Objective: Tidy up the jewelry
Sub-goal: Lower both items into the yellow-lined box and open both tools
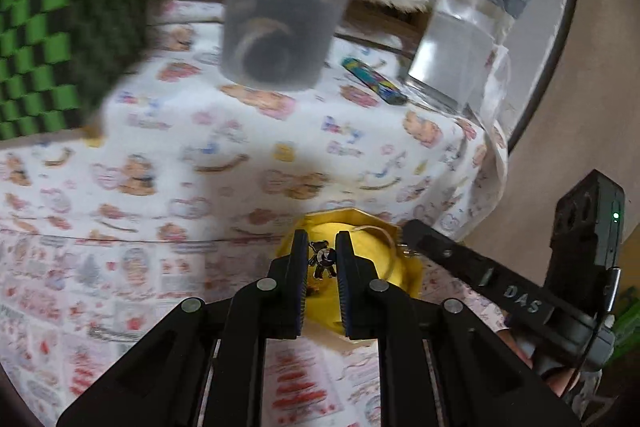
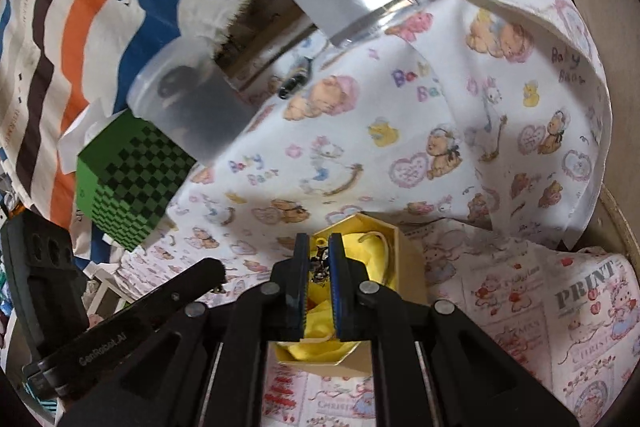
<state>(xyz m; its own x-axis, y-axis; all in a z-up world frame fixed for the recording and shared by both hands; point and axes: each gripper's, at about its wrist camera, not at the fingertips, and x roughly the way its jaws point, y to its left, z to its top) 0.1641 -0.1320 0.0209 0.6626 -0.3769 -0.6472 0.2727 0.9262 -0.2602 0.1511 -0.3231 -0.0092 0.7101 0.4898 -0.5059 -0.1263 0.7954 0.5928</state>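
Note:
A yellow octagonal box (image 1: 404, 269) lined with yellow cloth sits on the printed tablecloth; it is also seen as the box (image 2: 408, 259) in the right wrist view. A small dark bear-shaped charm (image 1: 322, 261) lies inside it, and a thin hoop (image 1: 378, 233) rests on the lining. My left gripper (image 1: 322, 239) hovers over the box's near side, jaws shut and empty. My right gripper (image 2: 319, 241) also hangs over the box, shut, with the charm (image 2: 320, 263) showing through the gap beyond its tips. Each gripper appears beside the box in the other's view.
A translucent tub (image 1: 280, 19) with dark rings stands at the back, beside a clear pump bottle (image 1: 460, 39) and a colourful tube (image 1: 374, 81). A green checkered box (image 2: 128, 179) stands at the left. The table edge (image 1: 520, 107) curves away on the right.

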